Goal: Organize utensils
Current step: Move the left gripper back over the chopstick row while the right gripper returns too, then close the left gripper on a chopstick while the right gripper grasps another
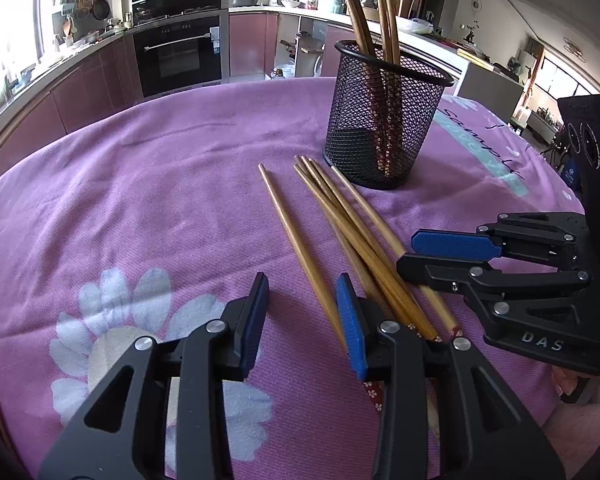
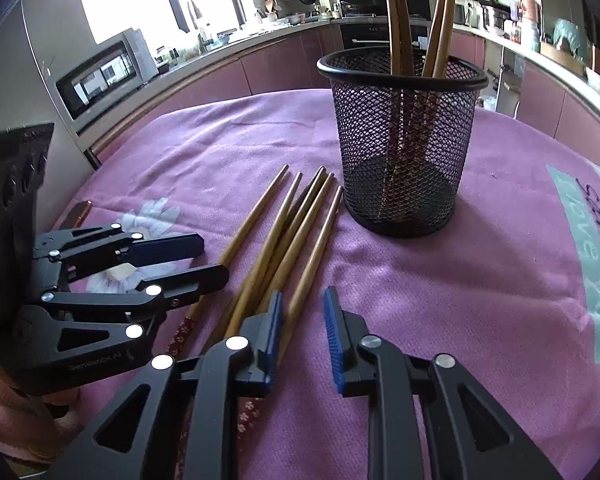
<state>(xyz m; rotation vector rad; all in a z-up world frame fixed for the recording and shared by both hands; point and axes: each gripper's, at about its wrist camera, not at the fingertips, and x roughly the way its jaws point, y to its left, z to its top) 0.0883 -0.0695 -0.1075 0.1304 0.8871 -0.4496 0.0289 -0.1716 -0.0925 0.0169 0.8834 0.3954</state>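
My left gripper (image 1: 306, 300) has its fingers spread wide, gripping nothing, with one loose chopstick (image 1: 296, 248) lying on the cloth in the gap between them. My right gripper (image 2: 302, 316) is also parted and empty, poised over the thick ends of the chopstick bundle (image 2: 296, 240). The bundle lies flat on the purple tablecloth (image 2: 480, 280), just beside the black mesh holder (image 2: 400, 152), where several chopsticks (image 2: 400, 20) stand upright.
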